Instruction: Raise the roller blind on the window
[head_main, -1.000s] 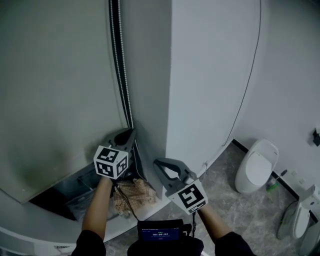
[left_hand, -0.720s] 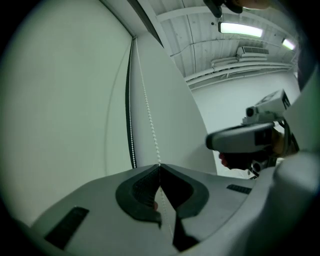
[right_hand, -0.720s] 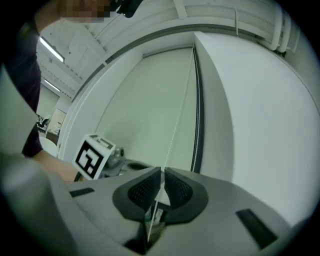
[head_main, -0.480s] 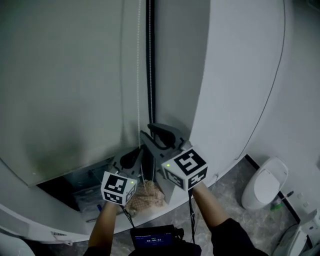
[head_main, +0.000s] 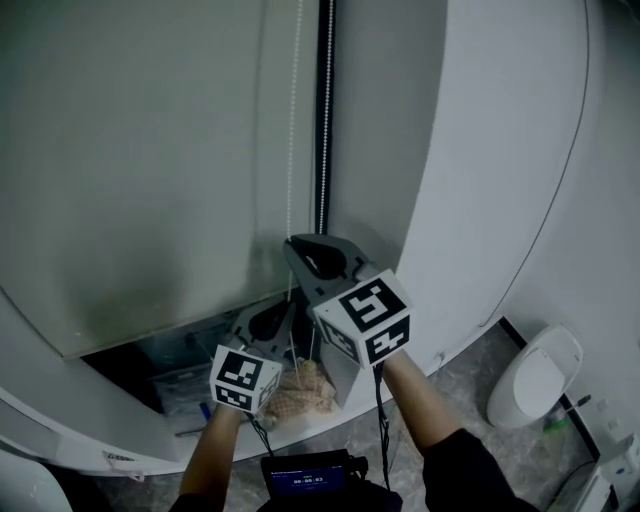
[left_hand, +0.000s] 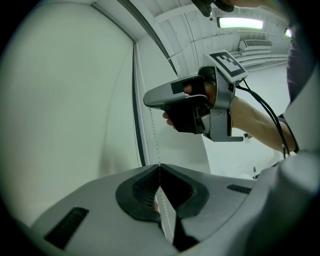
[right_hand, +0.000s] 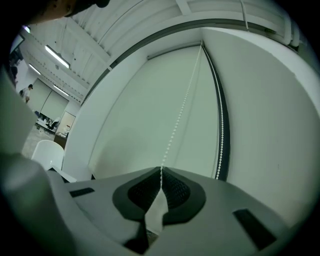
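The pale roller blind (head_main: 140, 150) hangs over most of the window, its bottom edge just above the sill. Its white bead chain (head_main: 294, 150) drops along the dark frame strip (head_main: 325, 120). My right gripper (head_main: 298, 248) is shut on the chain, the higher of the two. Below it my left gripper (head_main: 280, 312) is also shut on the chain. In the left gripper view the shut left gripper (left_hand: 159, 167) pinches the chain (left_hand: 148, 130), with the right gripper (left_hand: 147, 100) above. In the right gripper view the chain (right_hand: 181, 110) rises taut from the shut right gripper (right_hand: 161, 171); a second strand (right_hand: 220, 130) hangs by the frame.
A beige mesh bundle (head_main: 300, 392) lies on the sill under the grippers. A white wall column (head_main: 480, 150) with a thin cable (head_main: 572, 160) stands right of the window. A toilet (head_main: 535, 375) sits on the floor at the lower right.
My right gripper has come in from the lower right, closed on the chain and risen above the left gripper. My left gripper has moved down the chain.
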